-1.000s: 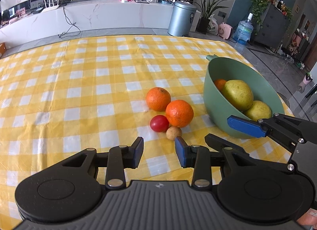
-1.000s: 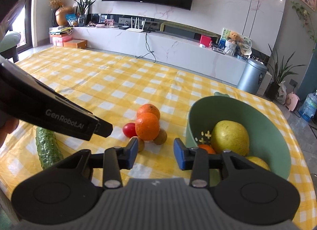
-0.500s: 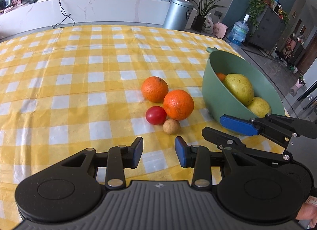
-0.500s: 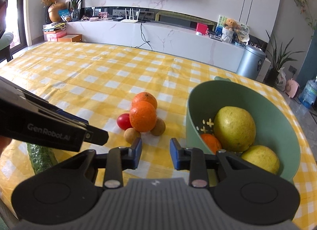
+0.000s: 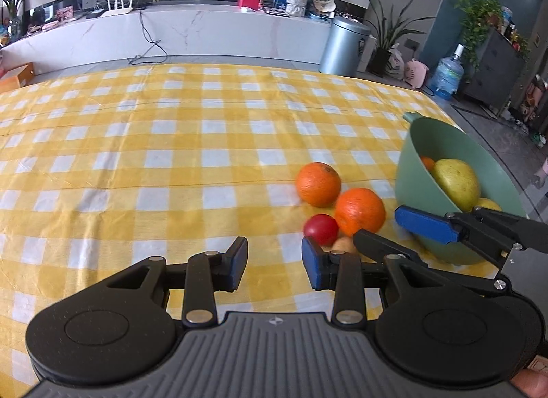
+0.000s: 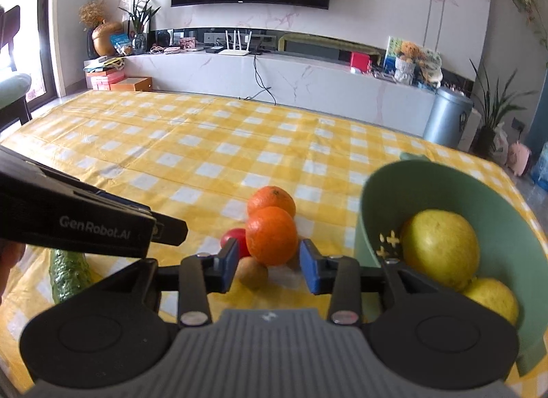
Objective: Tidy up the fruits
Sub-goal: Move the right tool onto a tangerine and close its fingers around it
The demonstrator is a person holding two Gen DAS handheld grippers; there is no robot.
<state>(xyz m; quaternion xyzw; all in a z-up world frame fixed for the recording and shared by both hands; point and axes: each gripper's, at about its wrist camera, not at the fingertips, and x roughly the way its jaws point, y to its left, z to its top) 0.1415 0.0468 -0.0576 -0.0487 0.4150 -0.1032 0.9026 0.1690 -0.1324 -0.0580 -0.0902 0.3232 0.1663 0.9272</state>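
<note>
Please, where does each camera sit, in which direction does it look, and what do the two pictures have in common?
Left wrist: sits on the left gripper, looks forward over the yellow checked table; its own open fingers, the right gripper and a fingertip show.
Right wrist: sits on the right gripper, looks at the near orange and the green bowl; its own open fingers and the left gripper's side show.
Shared: two oranges, the red tomato, the bowl, the grey bin.
</note>
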